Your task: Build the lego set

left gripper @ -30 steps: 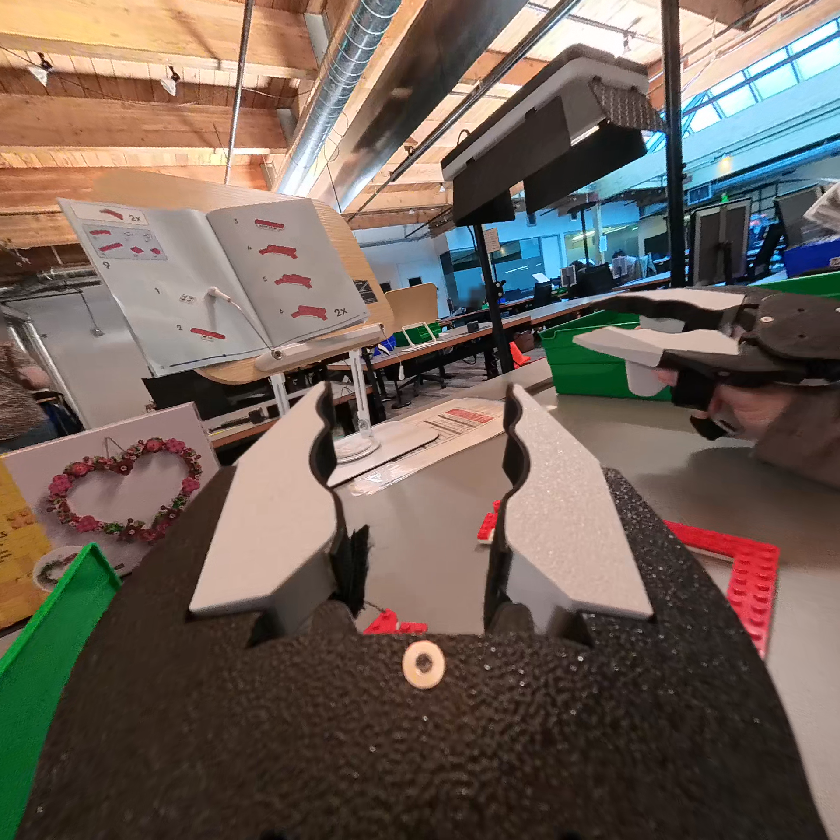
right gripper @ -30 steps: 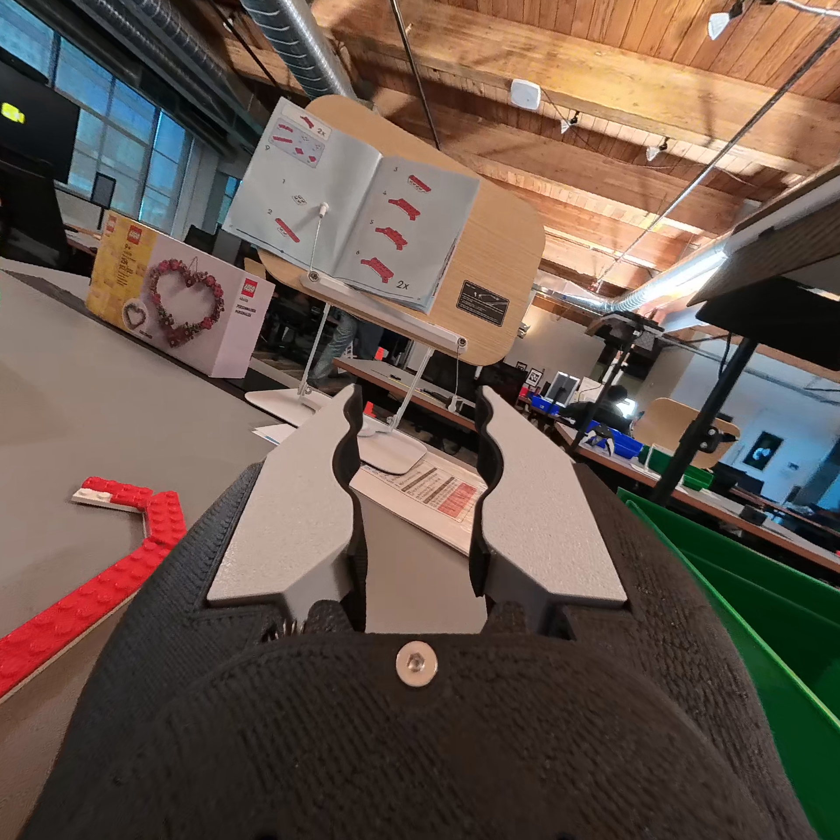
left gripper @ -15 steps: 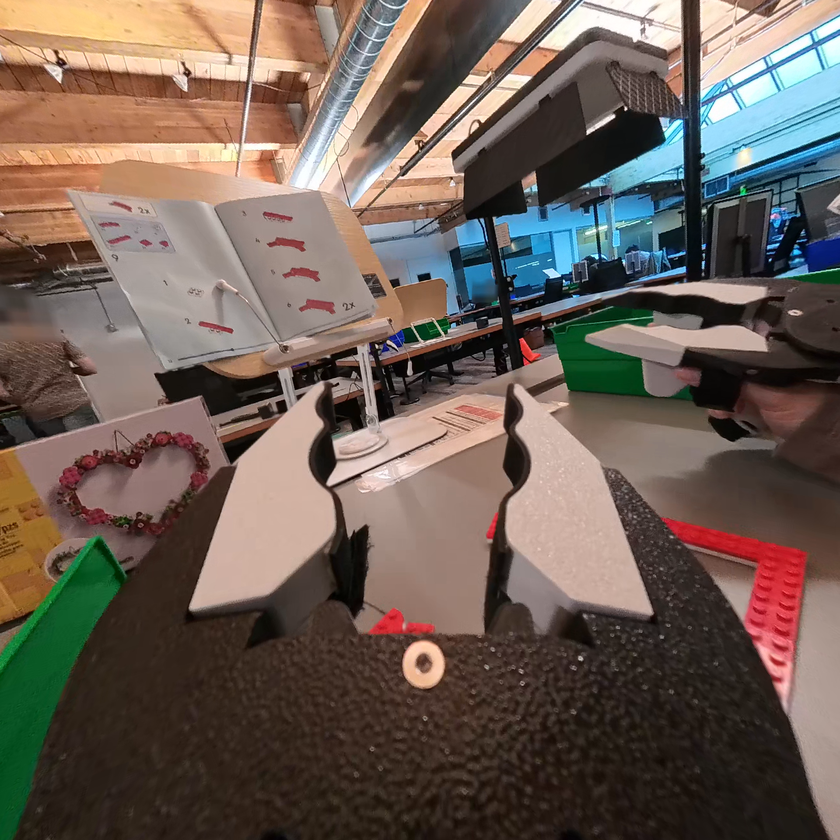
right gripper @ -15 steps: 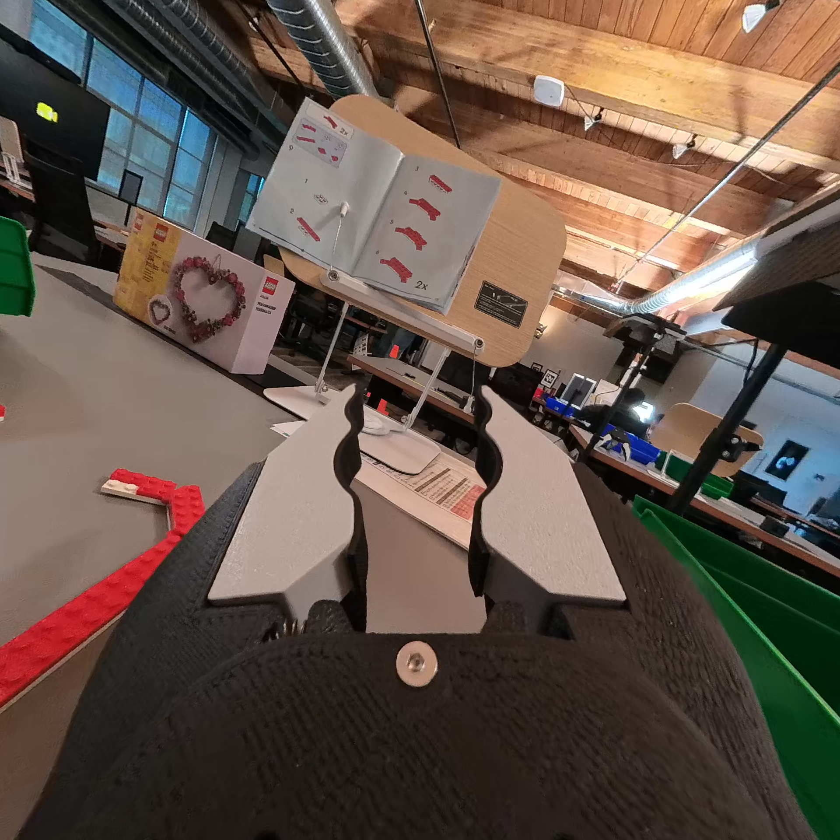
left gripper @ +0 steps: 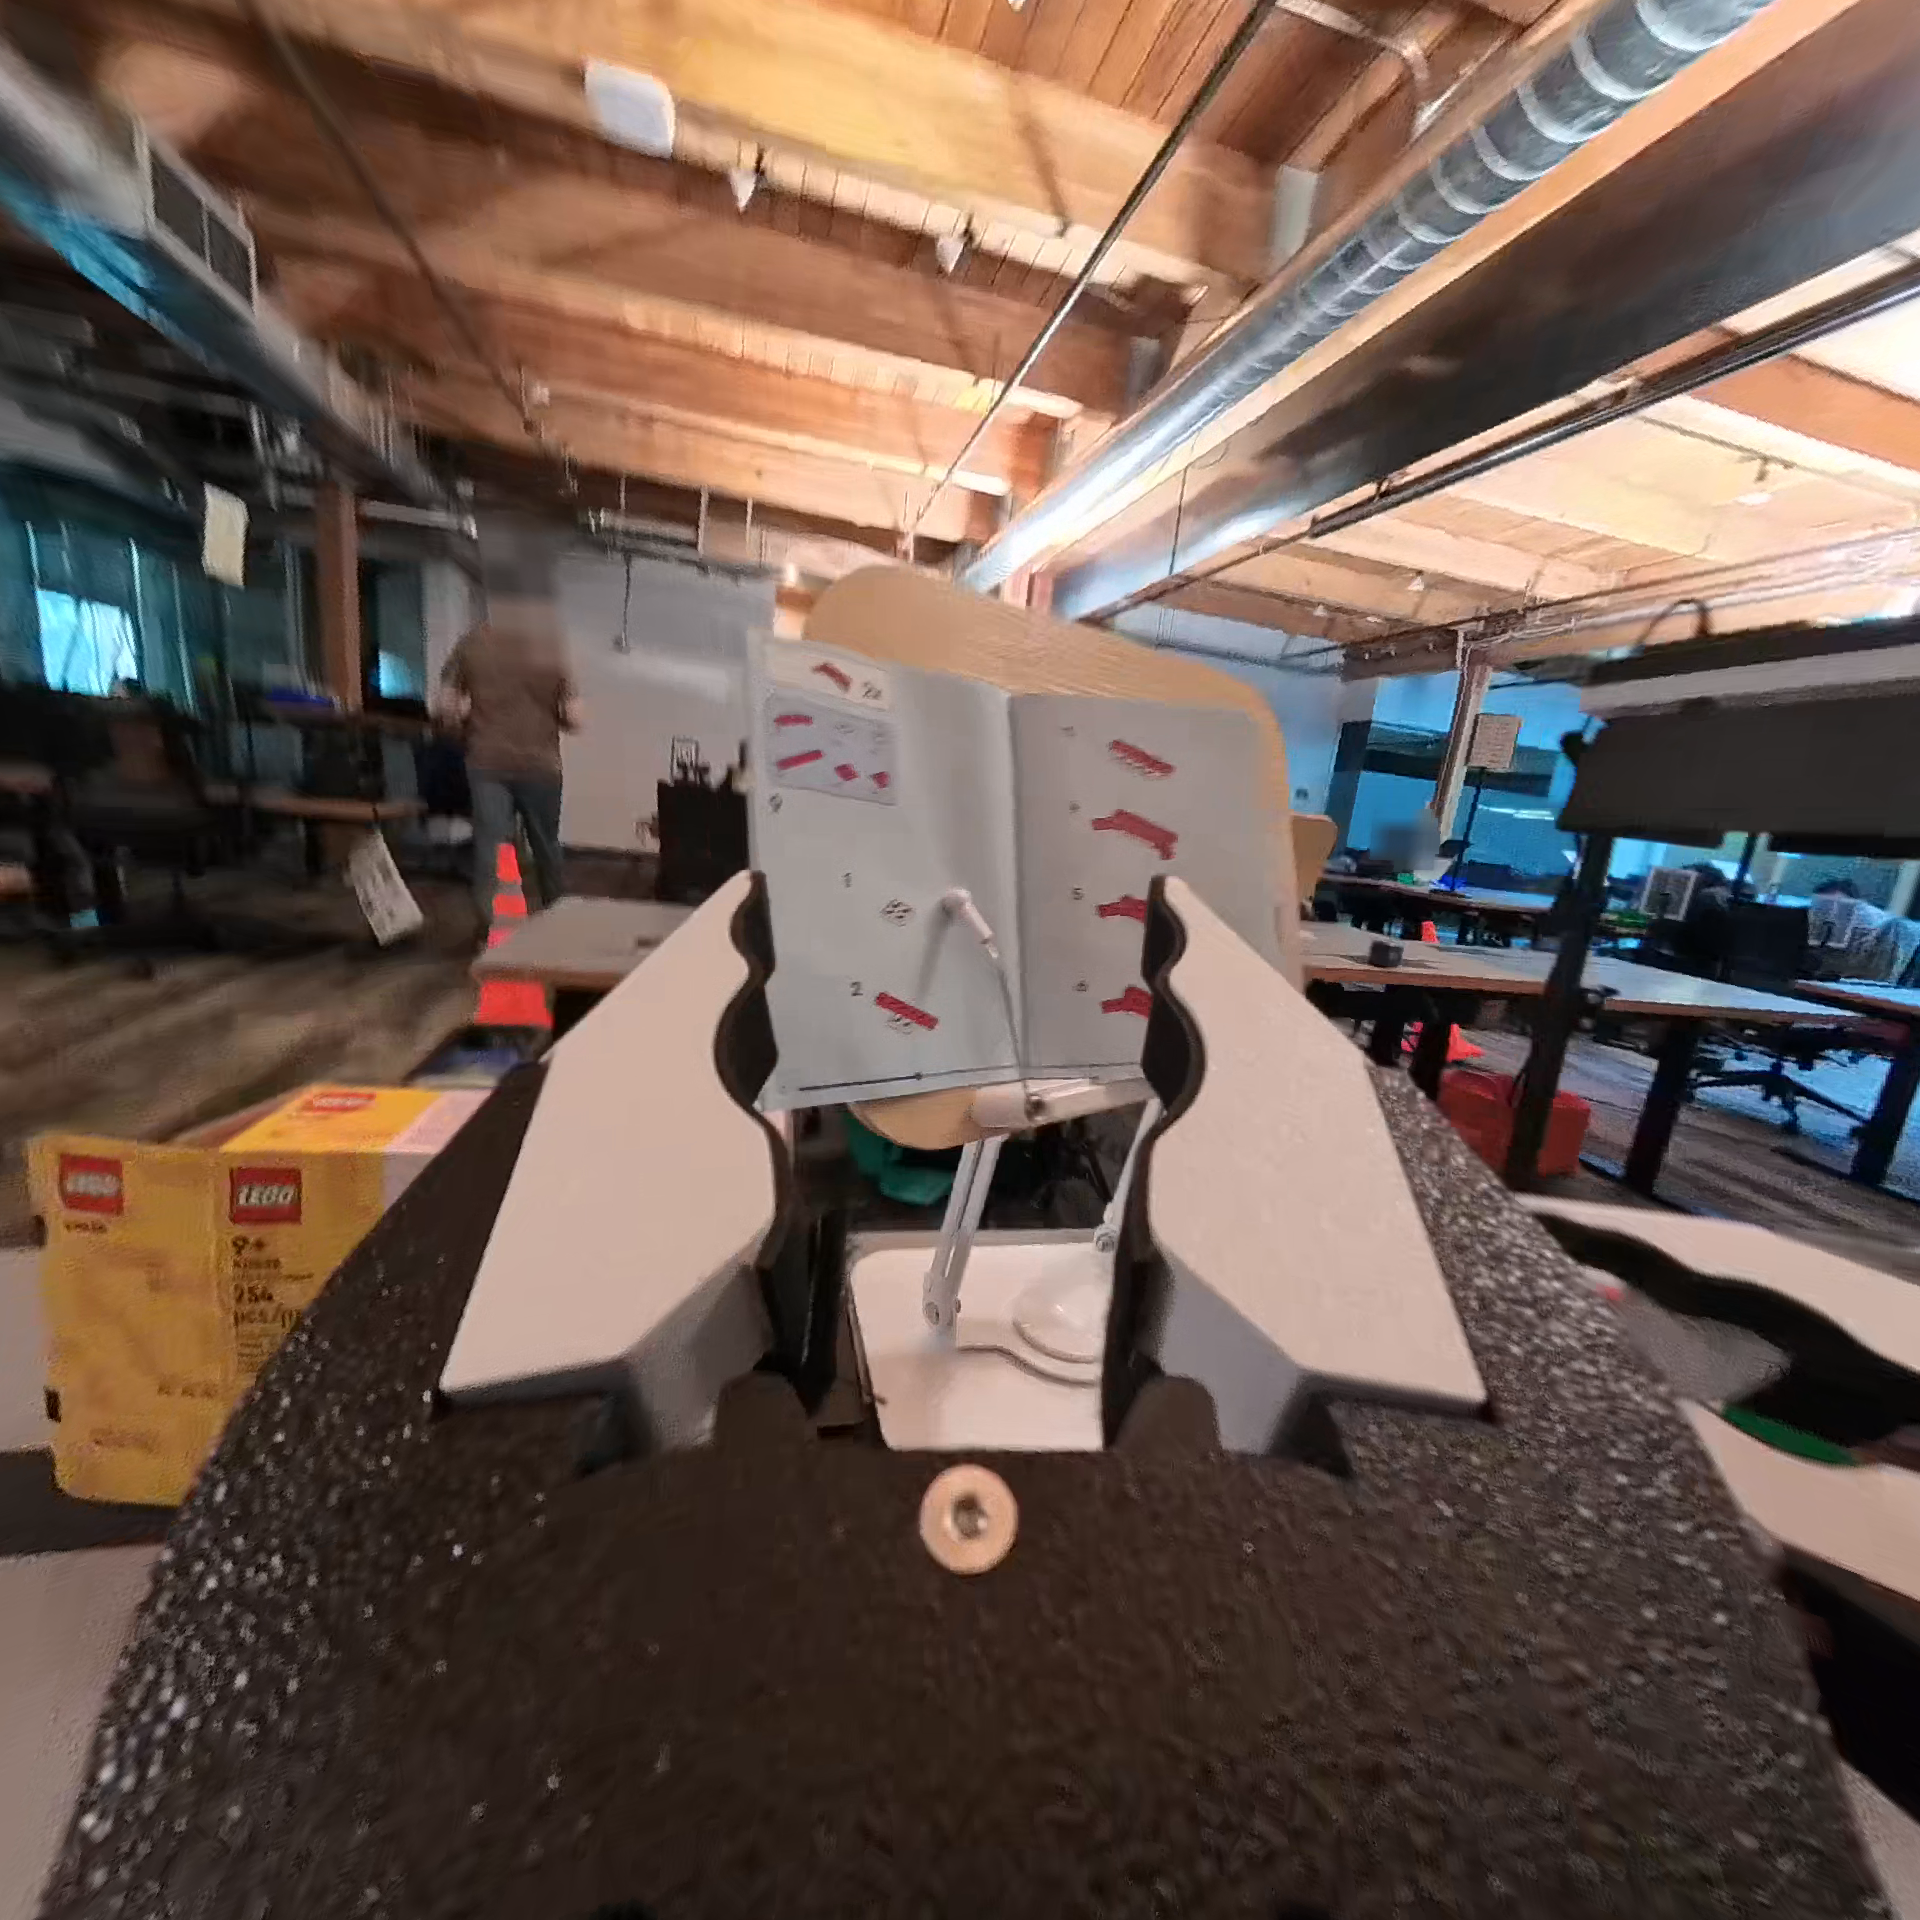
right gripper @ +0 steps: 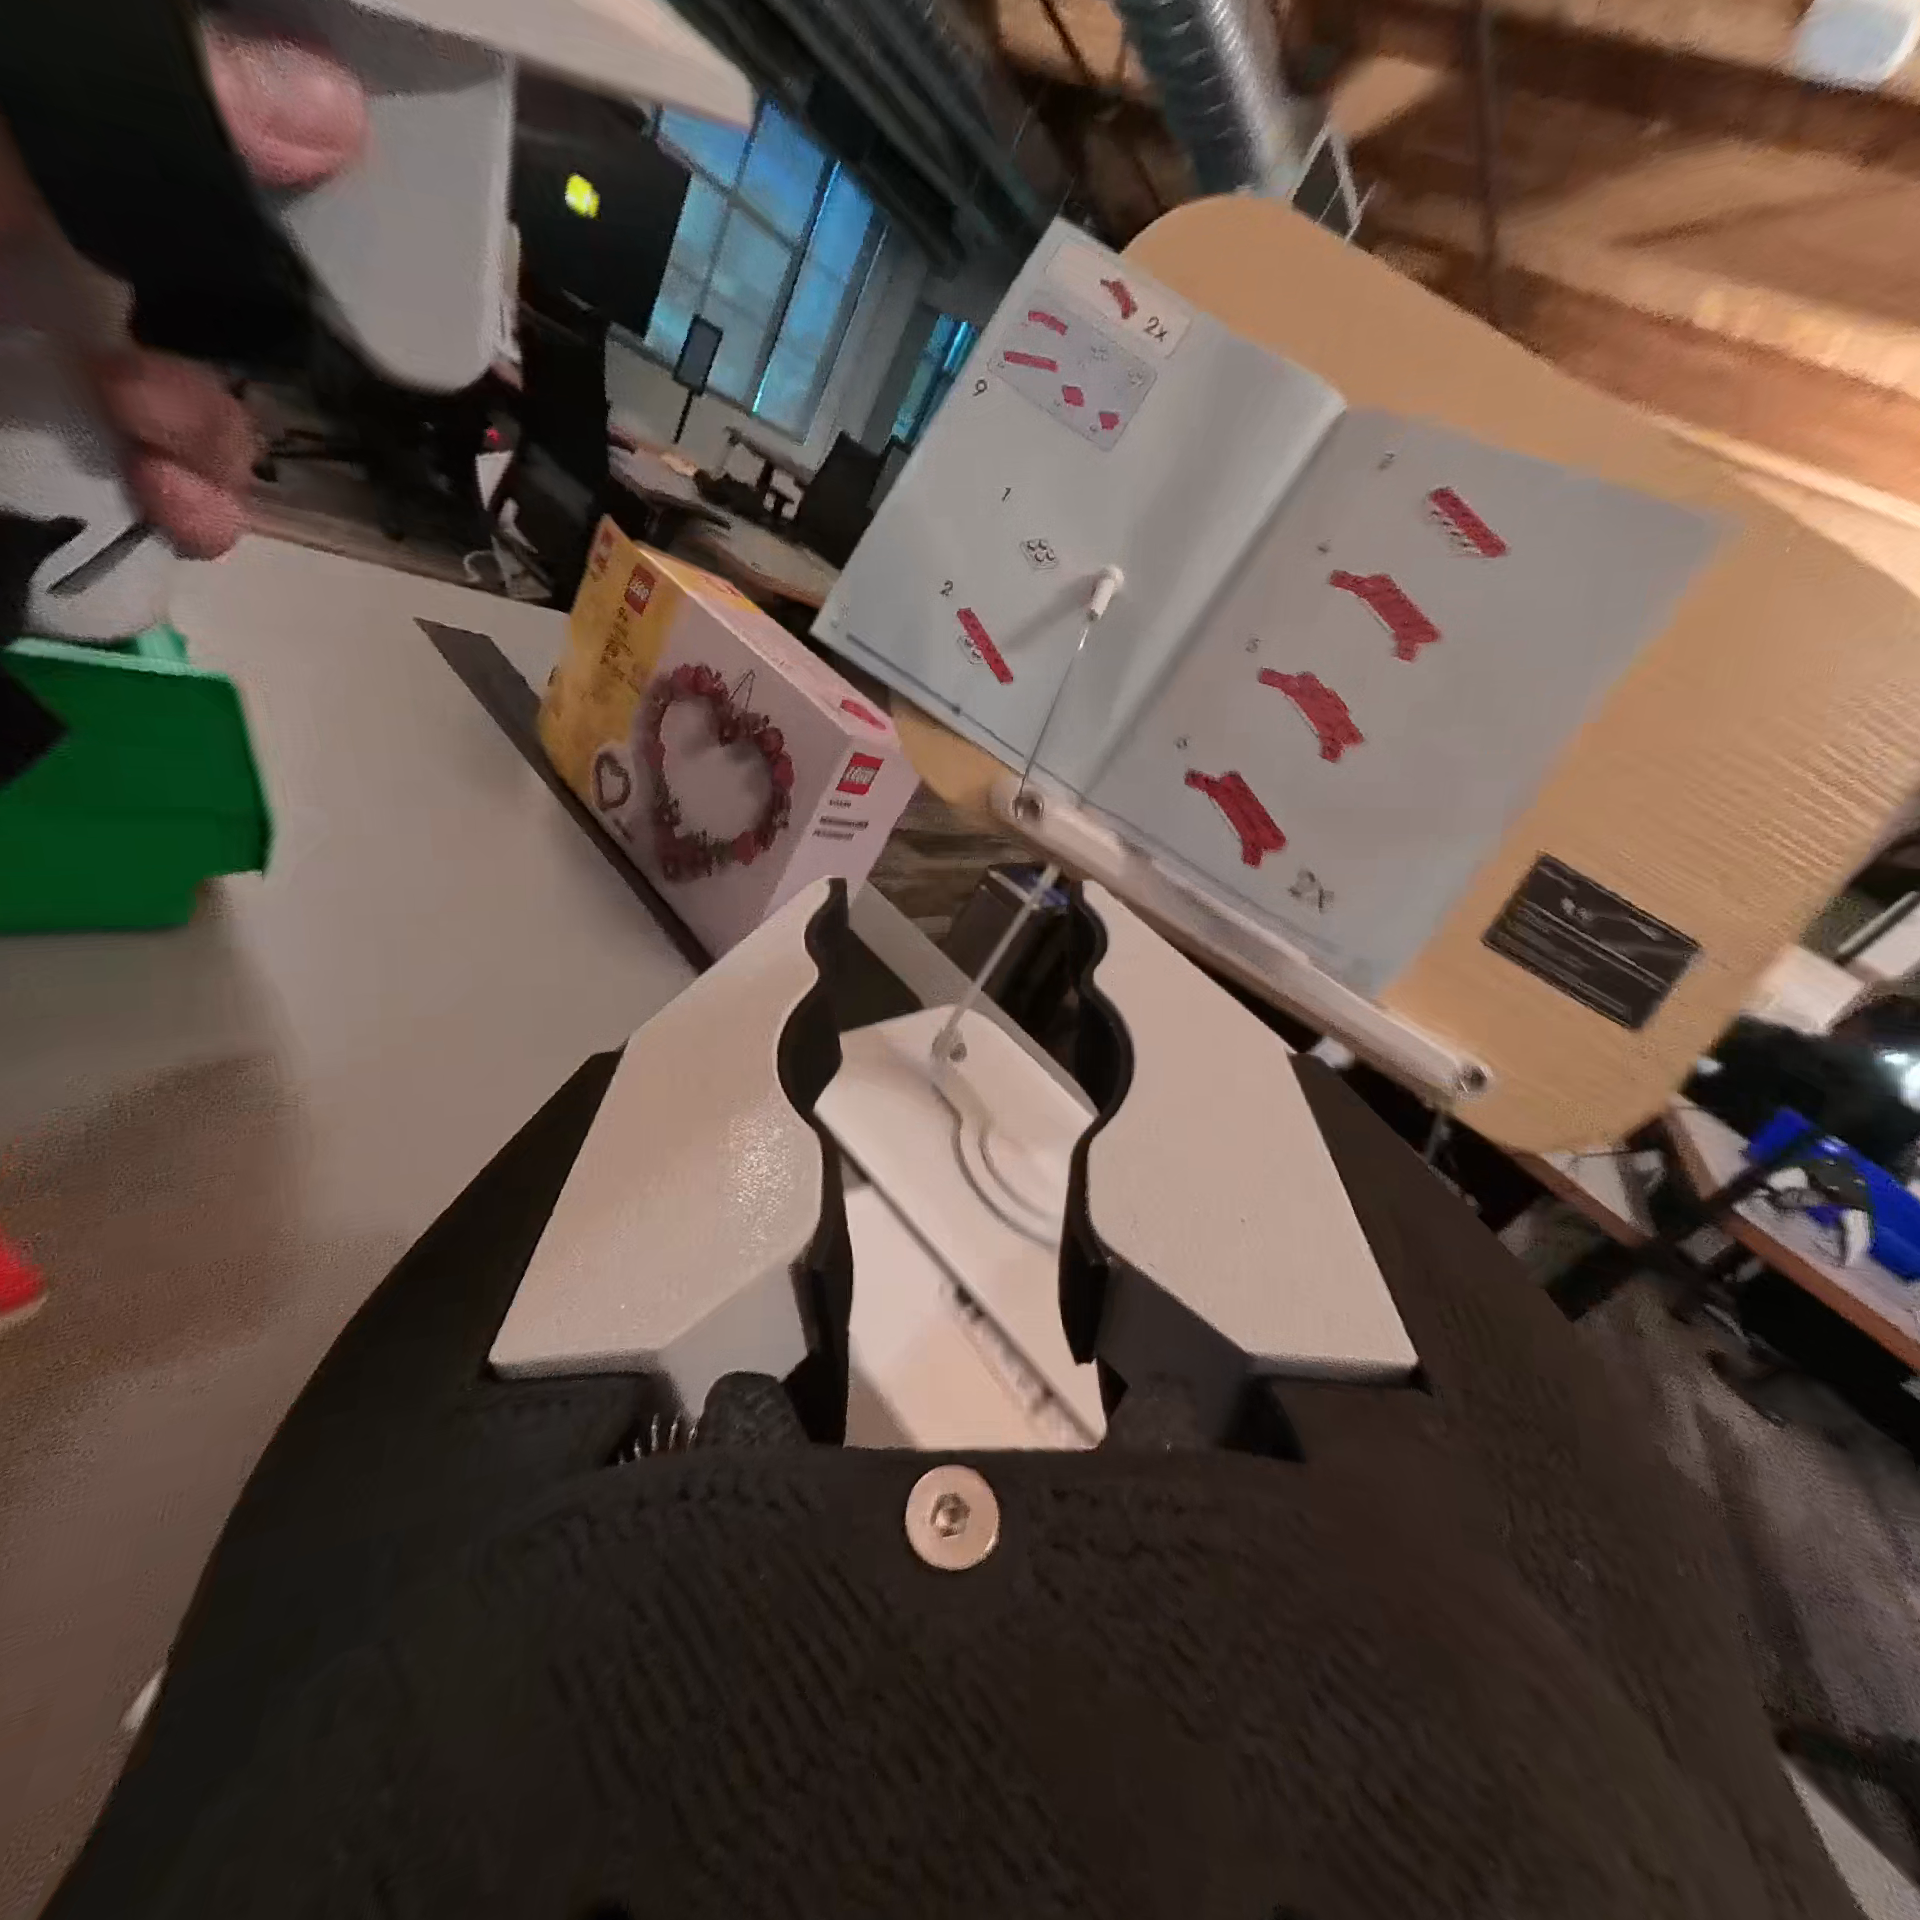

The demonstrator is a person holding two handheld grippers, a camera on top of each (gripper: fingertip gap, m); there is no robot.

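Note:
My left gripper [left gripper: 951, 894] is open and empty, raised and pointing at the open instruction booklet [left gripper: 997, 894] on its wooden stand. My right gripper [right gripper: 961, 914] is open and empty, held over the stand's white base [right gripper: 935, 1101], with the booklet [right gripper: 1247, 582] up to its right. The right gripper also shows at the right edge of the left wrist view [left gripper: 1704, 1288]. The left gripper and the hand holding it show at the top left of the right wrist view [right gripper: 343, 208]. Only a sliver of a red Lego piece [right gripper: 16, 1273] shows on the table. Both views are motion-blurred.
The Lego box with a heart wreath picture [right gripper: 727, 748] stands on the grey table [right gripper: 364, 935] left of the stand; it also shows in the left wrist view [left gripper: 208, 1278]. A green bin [right gripper: 125, 779] sits at the left. A person [left gripper: 514, 769] walks far behind. Between my right fingertips and the red Lego piece [right gripper: 16, 1273] there is roughly 20 centimeters.
Both grippers have swung up and in toward the booklet stand, which now looks much closer. The red Lego frame on the table has dropped out of view. Both stay open.

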